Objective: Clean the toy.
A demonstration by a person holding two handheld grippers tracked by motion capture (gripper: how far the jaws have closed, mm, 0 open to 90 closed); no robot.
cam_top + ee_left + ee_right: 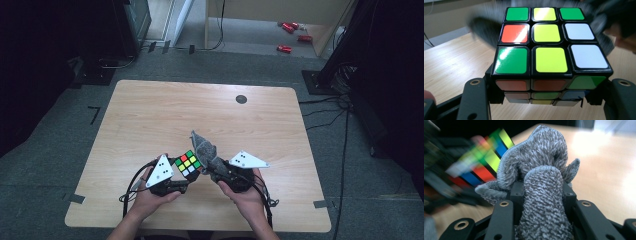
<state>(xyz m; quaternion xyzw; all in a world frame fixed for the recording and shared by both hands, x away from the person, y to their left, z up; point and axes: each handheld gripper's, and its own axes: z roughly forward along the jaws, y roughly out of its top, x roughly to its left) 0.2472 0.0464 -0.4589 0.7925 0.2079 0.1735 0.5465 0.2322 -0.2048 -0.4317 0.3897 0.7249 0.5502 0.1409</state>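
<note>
A colour puzzle cube [188,163] [549,53] is held above the table near its front edge, with my left gripper [181,176] [546,97] shut on its lower layers. Its top face shows green, yellow, red and white stickers. My right gripper [210,167] [541,195] is shut on a bunched grey cloth [203,148] [541,170], which sticks up just right of the cube. In the right gripper view the cube [481,160] is a blur to the left of the cloth. Whether the cloth touches the cube I cannot tell.
The wooden table [165,115] has a small dark round mark [241,99] near its back right. Black cables trail from both grippers over the front edge. Beyond the table, on the floor, lie red objects [287,37] by a wooden frame.
</note>
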